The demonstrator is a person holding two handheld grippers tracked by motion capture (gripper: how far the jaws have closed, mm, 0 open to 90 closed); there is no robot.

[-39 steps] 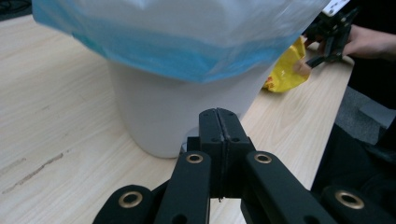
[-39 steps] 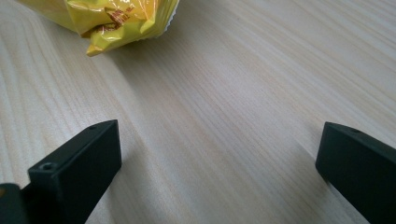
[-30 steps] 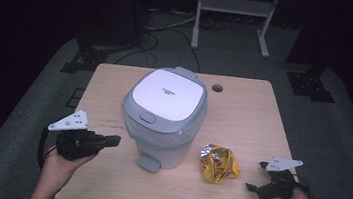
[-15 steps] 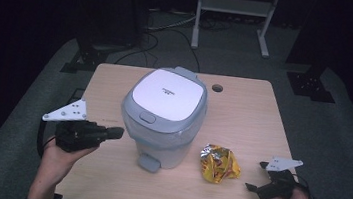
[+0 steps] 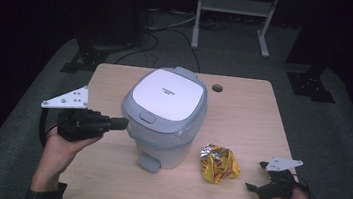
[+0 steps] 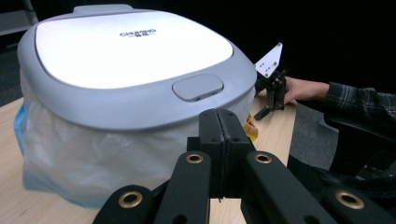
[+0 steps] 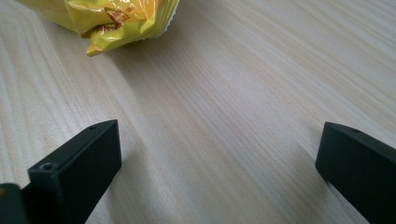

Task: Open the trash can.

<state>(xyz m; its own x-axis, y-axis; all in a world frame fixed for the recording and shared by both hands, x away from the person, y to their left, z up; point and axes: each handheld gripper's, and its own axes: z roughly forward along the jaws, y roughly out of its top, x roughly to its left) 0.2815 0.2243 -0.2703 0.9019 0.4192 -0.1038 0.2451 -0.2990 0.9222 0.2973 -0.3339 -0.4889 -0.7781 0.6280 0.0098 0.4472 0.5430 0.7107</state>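
Both tools differ: the left tool, jaws pressed together, has neared the bin; the right tool stays gaping.

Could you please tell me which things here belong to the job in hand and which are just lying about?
In the job: lidded bin, shut, which the shut left gripper points at; crumpled yellow wrapper, lying ahead of the open right gripper.

Lying about: metal stand and cables on the floor beyond the table.
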